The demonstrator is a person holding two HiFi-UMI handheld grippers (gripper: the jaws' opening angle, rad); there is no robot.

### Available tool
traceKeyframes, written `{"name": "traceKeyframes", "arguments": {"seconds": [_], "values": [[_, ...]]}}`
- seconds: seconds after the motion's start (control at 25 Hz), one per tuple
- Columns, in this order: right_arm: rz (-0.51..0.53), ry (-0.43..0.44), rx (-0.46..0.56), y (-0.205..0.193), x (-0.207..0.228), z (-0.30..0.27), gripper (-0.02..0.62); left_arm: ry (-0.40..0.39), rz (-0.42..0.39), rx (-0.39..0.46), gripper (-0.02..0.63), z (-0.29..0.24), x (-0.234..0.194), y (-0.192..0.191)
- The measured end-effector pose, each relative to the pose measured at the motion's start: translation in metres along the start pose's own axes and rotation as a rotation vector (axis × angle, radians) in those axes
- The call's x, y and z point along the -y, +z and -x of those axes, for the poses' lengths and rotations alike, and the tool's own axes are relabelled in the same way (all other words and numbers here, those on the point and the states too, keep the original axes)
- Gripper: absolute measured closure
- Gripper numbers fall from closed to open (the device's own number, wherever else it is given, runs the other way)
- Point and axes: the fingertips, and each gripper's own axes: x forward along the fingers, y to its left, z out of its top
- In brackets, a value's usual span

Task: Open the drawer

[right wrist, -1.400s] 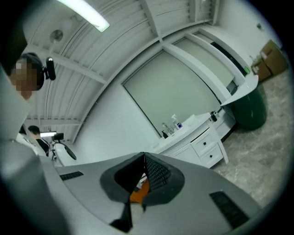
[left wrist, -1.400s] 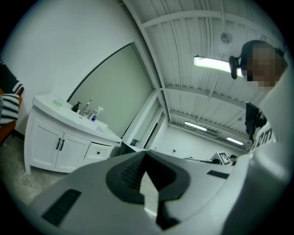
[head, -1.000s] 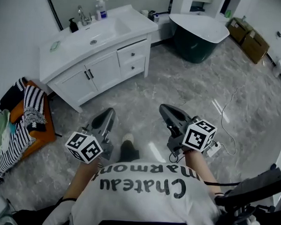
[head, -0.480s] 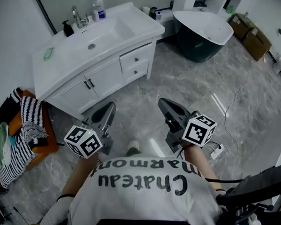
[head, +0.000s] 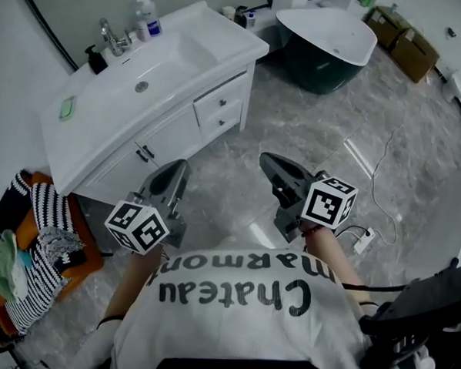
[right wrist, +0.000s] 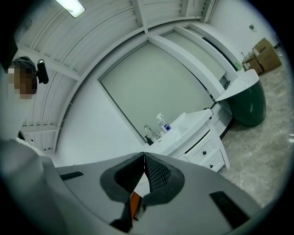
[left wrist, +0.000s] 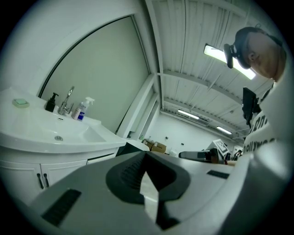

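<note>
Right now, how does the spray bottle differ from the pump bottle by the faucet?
The spray bottle is pale with a blue label; the pump bottle is black. The spray bottle is taller than the pump bottle. The spray bottle stands right of the faucet, the pump bottle left. Both stand upright on the vanity top.

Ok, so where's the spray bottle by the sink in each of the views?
Head view: the spray bottle stands at the top left, at the back of the white counter.
Left gripper view: it is left of middle, behind the basin.
Right gripper view: it is small, near the middle, just above the jaws.
Shared landmark: the faucet, just left of the bottle in all three.
</note>
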Motion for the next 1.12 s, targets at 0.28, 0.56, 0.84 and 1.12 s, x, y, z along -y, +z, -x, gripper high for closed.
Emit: {"name": "traceKeyframes", "arguments": {"seconds": [0.28,0.56,0.84,1.12], "values": [[0.037,-0.028,-0.024,0.013,0.009,-0.059,0.586,-0.022,0.017,-0.009,0.604,-0.02,-0.054,0.021],[0.02,-0.095,-0.019,0.017,0.025,-0.059,0.586,-0.039,0.017,-0.001,0.605,-0.033,-0.06,0.02],[0.016,-0.087,0.007,0.037,0.035,-0.077,0.586,-0.038,-0.008,-0.006,0.605,-0.043,-0.061,0.024],[0.052,-0.022,-0.025,0.057,0.049,-0.106,0.586,0.0,0.041,0.016,0.604,-0.059,-0.075,0.026]]}}
